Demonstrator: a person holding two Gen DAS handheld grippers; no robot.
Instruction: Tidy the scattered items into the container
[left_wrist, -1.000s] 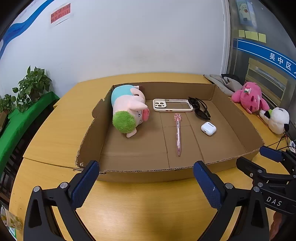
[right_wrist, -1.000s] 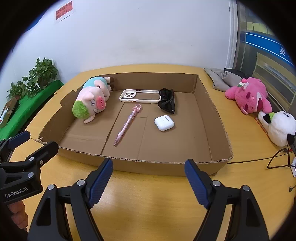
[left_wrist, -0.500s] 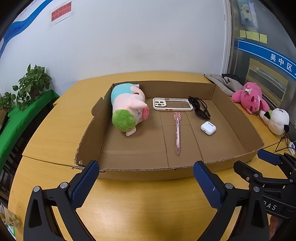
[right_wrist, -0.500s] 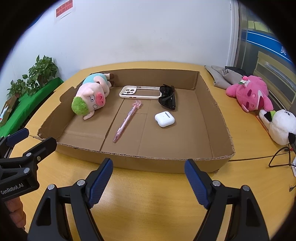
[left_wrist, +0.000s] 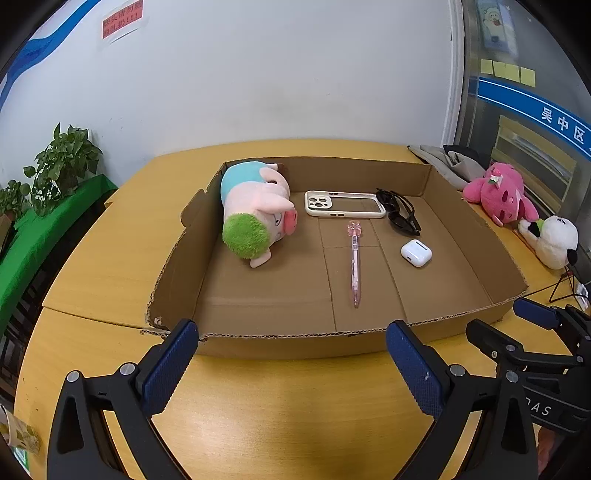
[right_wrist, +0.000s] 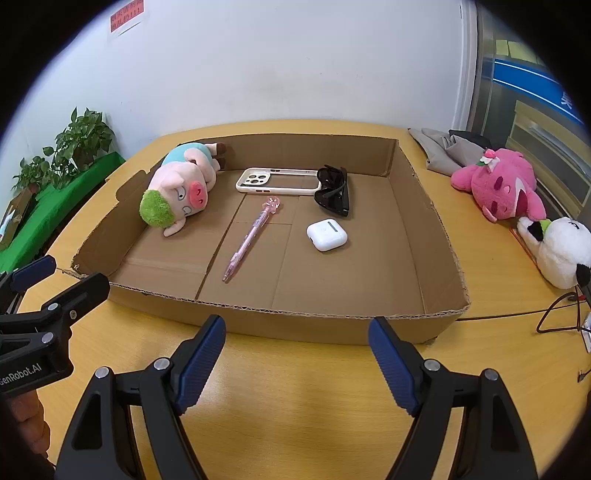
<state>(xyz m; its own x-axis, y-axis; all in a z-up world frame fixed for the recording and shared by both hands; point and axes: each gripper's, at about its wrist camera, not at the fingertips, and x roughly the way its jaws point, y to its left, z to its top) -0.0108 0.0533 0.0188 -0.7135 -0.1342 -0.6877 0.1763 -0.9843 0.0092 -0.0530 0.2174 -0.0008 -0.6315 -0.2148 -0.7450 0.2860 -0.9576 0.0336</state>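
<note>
With both your left gripper (left_wrist: 291, 347) and right gripper (right_wrist: 297, 341) spread empty, pinch the soft, light pink plush (right_wrist: 498, 184) far right by its belly.

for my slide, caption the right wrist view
Open right hand-held gripper facing cardboard box holding pig plush, pen, earbud case.

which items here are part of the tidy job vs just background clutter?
Job items:
cardboard box
pig plush, phone case, sunglasses, pink pen, earbud case, all already in the box
left gripper and right gripper, both open and empty

Just lying about:
pink plush, panda plush, grey cloth, black cable, plants
</note>
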